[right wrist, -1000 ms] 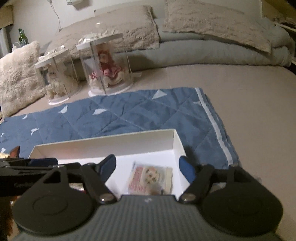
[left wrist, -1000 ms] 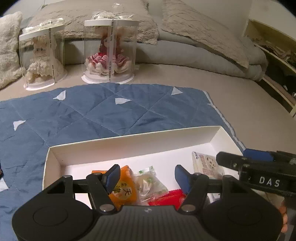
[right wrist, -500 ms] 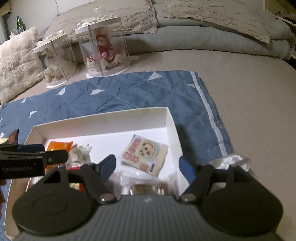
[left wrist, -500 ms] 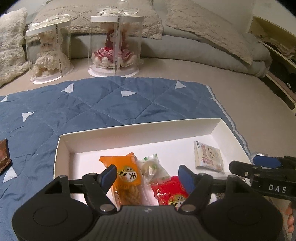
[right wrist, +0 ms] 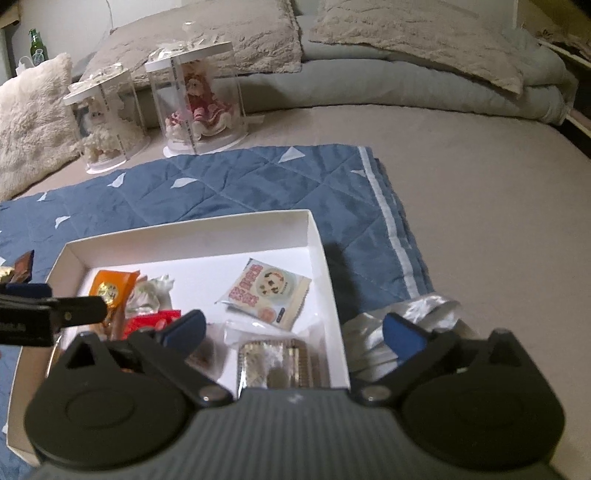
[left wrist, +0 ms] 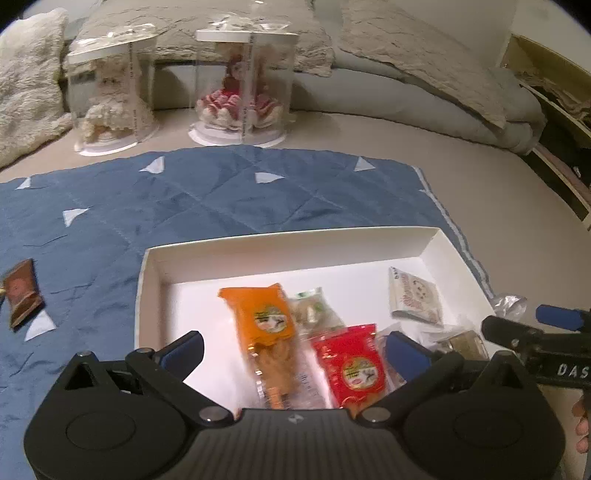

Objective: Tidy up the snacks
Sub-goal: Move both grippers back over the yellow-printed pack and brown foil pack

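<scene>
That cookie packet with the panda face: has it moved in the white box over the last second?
Cannot tell. The cookie packet sits by the white box's right wall as before; the cameras pulled back.

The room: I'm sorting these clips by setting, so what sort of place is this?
Most likely a bedroom. The white box of snacks sits on a blue quilt spread over a wide bed, with pillows along the far side and two dolls in clear cases in front of them.
</scene>
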A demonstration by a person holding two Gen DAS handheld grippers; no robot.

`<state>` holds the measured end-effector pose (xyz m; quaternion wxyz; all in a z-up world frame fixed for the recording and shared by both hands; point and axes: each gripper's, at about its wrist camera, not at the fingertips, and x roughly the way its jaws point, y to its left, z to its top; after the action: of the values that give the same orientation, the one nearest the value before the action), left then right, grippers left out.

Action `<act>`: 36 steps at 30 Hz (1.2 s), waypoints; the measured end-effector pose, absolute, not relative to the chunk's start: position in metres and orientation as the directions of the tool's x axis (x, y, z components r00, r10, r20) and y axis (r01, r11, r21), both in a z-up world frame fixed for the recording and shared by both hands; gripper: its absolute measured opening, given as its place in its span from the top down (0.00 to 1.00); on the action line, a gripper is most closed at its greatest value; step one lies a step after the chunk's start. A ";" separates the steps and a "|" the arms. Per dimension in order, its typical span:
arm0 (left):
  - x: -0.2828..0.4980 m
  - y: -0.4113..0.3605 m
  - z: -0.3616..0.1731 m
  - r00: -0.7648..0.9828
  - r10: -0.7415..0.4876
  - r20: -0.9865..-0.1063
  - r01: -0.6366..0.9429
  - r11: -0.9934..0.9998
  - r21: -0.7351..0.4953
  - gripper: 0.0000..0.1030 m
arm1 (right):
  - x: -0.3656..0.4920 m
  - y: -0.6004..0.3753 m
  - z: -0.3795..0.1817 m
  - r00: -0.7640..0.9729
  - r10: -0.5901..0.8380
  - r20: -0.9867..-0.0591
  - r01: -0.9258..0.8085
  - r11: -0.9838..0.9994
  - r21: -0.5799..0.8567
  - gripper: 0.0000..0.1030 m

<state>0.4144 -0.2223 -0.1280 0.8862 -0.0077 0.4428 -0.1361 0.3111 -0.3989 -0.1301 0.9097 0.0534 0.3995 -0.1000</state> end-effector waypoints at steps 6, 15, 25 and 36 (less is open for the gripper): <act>0.411 -0.202 -0.125 0.569 -0.234 -0.789 0.219 0.967 -0.129 0.00 | 0.311 -0.390 -0.128 0.644 -0.135 -0.753 0.208 0.978 0.002 0.00; 0.410 -0.152 -0.117 0.586 -0.195 -0.786 0.162 0.979 -0.122 0.00 | 0.322 -0.368 -0.127 0.636 -0.135 -0.760 0.183 0.983 -0.021 0.00; 0.413 -0.057 -0.109 0.619 -0.078 -0.781 0.007 0.996 -0.093 0.00 | 0.352 -0.309 -0.122 0.656 -0.077 -0.751 0.104 0.995 -0.012 0.00; 0.410 0.039 -0.107 0.628 0.017 -0.778 -0.131 0.988 -0.083 0.00 | 0.387 -0.214 -0.107 0.702 0.056 -0.710 -0.041 0.998 0.038 0.00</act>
<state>0.4101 0.0389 -0.1072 0.8997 -0.0660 0.4295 0.0412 0.3866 -0.2145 -0.1071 0.9225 0.0095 0.3851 0.0263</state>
